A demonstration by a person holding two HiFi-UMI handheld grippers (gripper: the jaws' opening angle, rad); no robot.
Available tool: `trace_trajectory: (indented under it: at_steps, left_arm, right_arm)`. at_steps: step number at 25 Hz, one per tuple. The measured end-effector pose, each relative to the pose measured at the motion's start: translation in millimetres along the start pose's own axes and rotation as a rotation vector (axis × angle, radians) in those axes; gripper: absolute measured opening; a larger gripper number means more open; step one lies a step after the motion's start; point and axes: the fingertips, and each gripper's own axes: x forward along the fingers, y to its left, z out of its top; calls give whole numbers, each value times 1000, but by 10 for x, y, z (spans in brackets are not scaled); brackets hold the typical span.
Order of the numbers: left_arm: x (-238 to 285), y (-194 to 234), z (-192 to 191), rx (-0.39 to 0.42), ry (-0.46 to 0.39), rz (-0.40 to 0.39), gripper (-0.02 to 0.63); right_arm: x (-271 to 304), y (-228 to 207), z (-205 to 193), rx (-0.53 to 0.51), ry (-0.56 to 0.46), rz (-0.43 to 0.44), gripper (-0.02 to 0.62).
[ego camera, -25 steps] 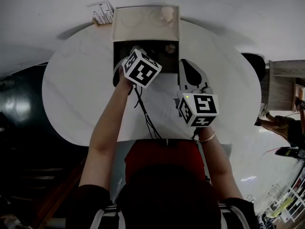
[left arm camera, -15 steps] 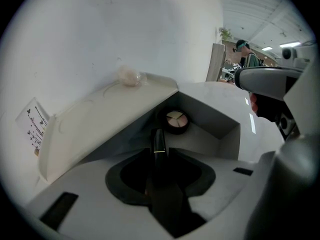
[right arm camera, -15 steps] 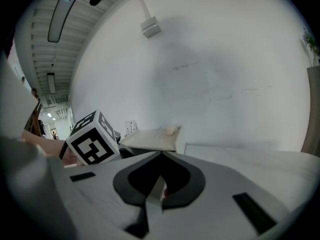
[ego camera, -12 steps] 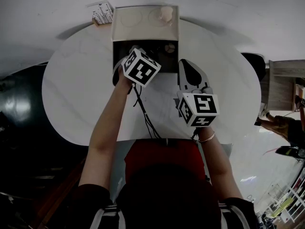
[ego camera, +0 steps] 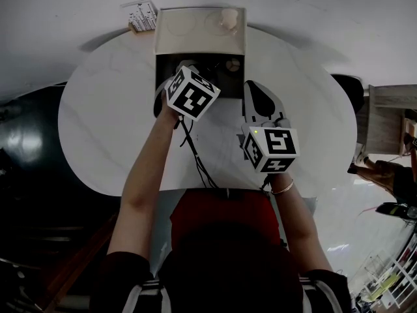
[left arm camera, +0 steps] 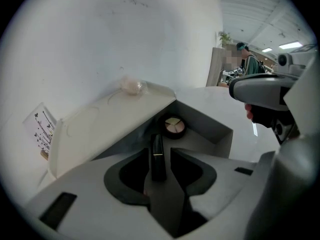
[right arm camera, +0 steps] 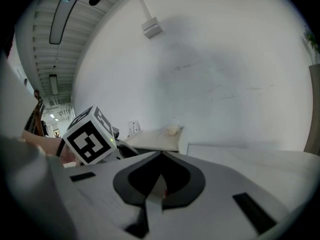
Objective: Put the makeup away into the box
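White table (ego camera: 98,122), left tongs (left arm camera: 159,150) opening around lipstick (left arm camera: 158,161) inside box (left arm camera: 216,134), compact (left arm camera: 174,127) behind, right tongs (right arm camera: 161,155) pressed together

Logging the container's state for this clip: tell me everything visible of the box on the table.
The box is pale cream and rectangular, at the far side of the white table. Its lid is swung open and back, with a small pale lump resting on it. The inside is dark grey; a round compact lies in one corner. The left gripper hangs over the opening, its jaws opening, a slim dark tube in the gap between them.
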Motion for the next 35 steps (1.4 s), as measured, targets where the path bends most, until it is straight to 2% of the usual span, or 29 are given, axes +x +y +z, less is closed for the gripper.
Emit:
trace_trajectory:
  at_steps: [5,11,22,35]
  left_arm:
    - [-110,2,80,-14,-34,30,138]
    - [-249,-7,120,-70,-64,55,132]
    - [-578,-110,194,-149,-149,149,66]
    - [-986,-287,215,-211,-235,255,31]
  right_arm:
    - [-27,15,-5,2,-4,17,14]
    - [-101,43,43,-7,-11,44,14]
    - [-274,64,101,-15,-23,100,14]
    - [-503,89,214,-36,-56,163,14]
